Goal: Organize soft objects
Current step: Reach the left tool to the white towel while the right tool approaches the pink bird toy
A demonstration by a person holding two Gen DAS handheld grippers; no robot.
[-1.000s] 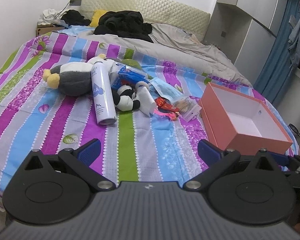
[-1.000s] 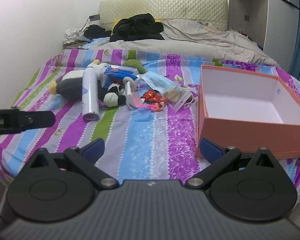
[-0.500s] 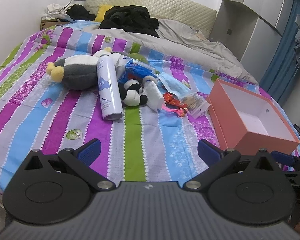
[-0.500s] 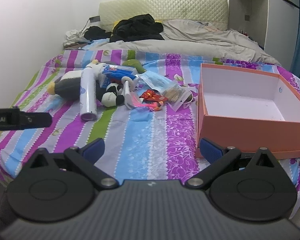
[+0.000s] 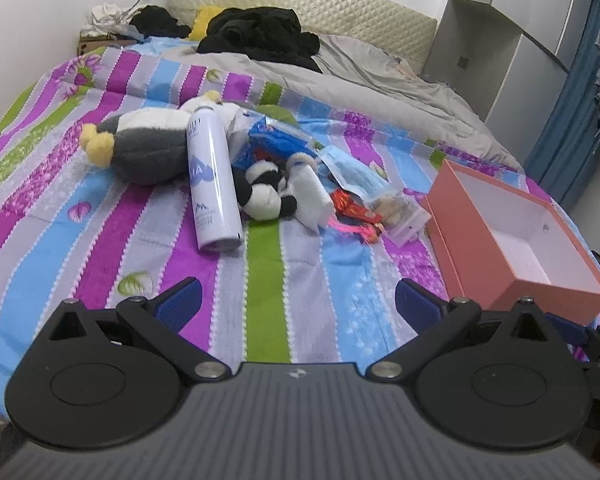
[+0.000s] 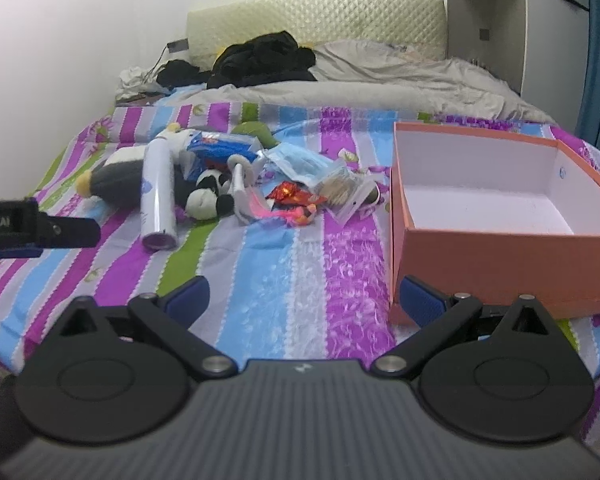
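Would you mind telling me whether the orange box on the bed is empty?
Empty: the orange box has no lid on, and its white floor shows bare in both views.

Both wrist views look forward from the near edge of the striped bed (image 5: pixel 100 240) toward the far headboard (image 6: pixel 316 20). Left view sits further left, facing the clutter pile; right view sits close behind the orange box (image 6: pixel 496 256). Both share pile, box and headboard.

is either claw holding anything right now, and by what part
Nothing is held: the left claw and right claw are both open and empty above the bedspread.
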